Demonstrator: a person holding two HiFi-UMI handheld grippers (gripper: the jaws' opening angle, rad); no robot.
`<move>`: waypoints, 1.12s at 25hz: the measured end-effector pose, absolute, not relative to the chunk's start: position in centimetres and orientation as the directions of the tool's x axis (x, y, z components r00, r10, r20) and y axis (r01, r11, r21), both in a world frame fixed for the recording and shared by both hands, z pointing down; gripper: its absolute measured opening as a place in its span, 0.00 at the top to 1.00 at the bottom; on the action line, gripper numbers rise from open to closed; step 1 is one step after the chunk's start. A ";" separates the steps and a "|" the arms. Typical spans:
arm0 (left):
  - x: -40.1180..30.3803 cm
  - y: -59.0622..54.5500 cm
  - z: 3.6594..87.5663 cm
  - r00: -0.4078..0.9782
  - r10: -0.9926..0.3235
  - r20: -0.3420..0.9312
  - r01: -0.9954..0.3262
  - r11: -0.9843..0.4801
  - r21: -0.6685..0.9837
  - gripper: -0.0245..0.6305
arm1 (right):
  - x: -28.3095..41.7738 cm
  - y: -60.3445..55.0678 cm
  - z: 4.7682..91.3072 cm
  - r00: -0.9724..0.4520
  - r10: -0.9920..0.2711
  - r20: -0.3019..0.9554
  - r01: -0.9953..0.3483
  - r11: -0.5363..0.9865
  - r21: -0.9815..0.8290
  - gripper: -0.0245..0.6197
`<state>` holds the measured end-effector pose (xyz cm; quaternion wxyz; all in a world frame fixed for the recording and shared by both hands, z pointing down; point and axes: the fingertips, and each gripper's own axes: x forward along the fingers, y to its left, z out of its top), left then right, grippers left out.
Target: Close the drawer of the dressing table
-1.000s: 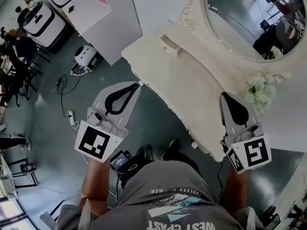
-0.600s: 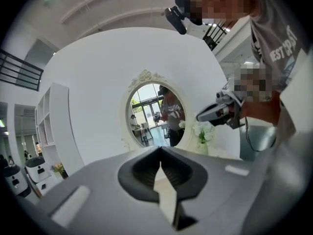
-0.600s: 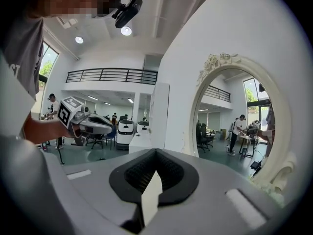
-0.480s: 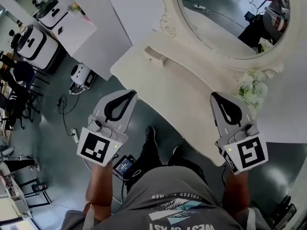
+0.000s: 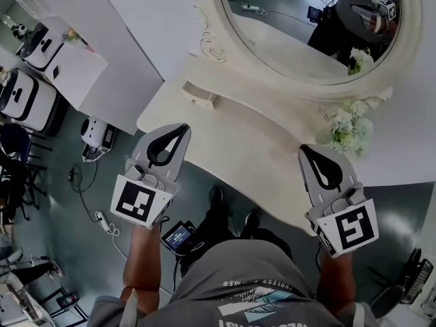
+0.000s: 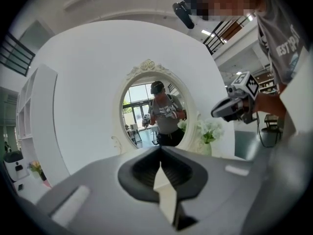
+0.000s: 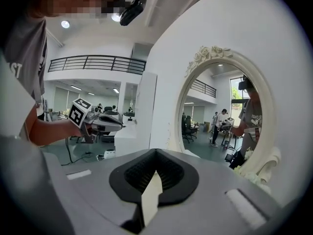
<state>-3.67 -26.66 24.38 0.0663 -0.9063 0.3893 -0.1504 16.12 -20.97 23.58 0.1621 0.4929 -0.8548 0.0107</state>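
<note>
Nearest, in front of the person's grey shirt, both tools have closed in on the dressing table over the last second. The left gripper (image 5: 182,128) has travelled further, and its tip now overlaps the left end of the worktop (image 5: 252,135) at the front edge instead of lying beside it. The right gripper (image 5: 305,149) has shifted less and lies over the same edge further right. Each gripper's own view shows its jaws pressed fully together with nothing between them, which would suit pushing rather than grasping. The drawer shows in none of the current views; it is presumably tucked under the front overhang between the two tools, so how far out it stands cannot be told. This looks like the approach, with the push yet to begin. Beyond stand the white flowers (image 5: 347,128), and more of the oval mirror (image 5: 306,33) now fills the head view.
</note>
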 end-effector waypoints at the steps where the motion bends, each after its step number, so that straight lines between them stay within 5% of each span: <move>1: -3.8 -27.4 24.7 0.657 -0.721 0.223 -0.682 -0.693 -0.233 0.96 | 16.0 -21.3 23.8 -0.452 -0.841 0.297 -0.850 0.507 0.141 0.96; 28: -8.2 -42.3 40.9 0.645 -0.666 0.374 -0.676 -0.726 -0.127 0.96 | 14.0 -29.1 33.9 -0.351 -0.799 0.488 -0.889 0.449 0.095 0.96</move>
